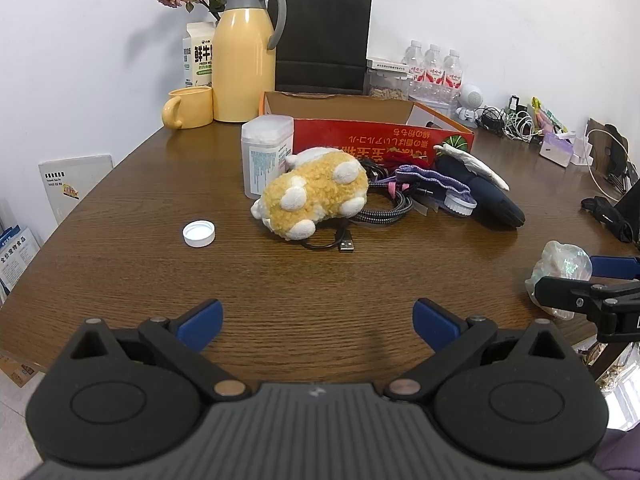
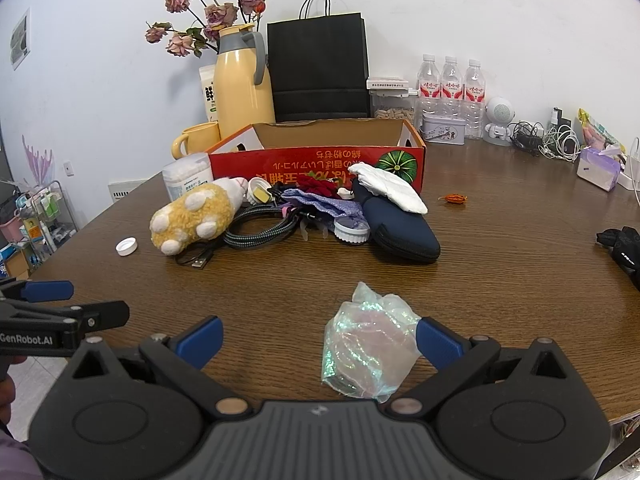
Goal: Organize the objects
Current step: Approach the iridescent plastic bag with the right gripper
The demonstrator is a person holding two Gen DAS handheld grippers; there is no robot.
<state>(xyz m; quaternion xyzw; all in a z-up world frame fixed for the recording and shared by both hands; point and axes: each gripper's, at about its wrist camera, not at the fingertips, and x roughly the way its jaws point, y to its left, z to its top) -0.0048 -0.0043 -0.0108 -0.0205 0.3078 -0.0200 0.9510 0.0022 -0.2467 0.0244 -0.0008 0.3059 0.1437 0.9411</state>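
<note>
both grippers spread; crumpled film (image 2: 370, 346) near table (image 2: 520, 300) edge; bare wood ahead

Ahead of my left tongs (image 1: 318, 322) I have bare table (image 1: 160, 272) along the near edge, with only a white bottle cap (image 1: 199, 233) standing alone toward the left edge. Across the middle, the plush toy (image 1: 316, 194), braided cables (image 1: 384, 208) and dark pouch (image 1: 488, 200) lie packed together, and the red cardboard box (image 1: 380, 136) walls off the far edge behind them. A crumpled iridescent wrapper (image 2: 370, 346) sits between my right tongs (image 2: 318, 342), touching the right finger.
</note>
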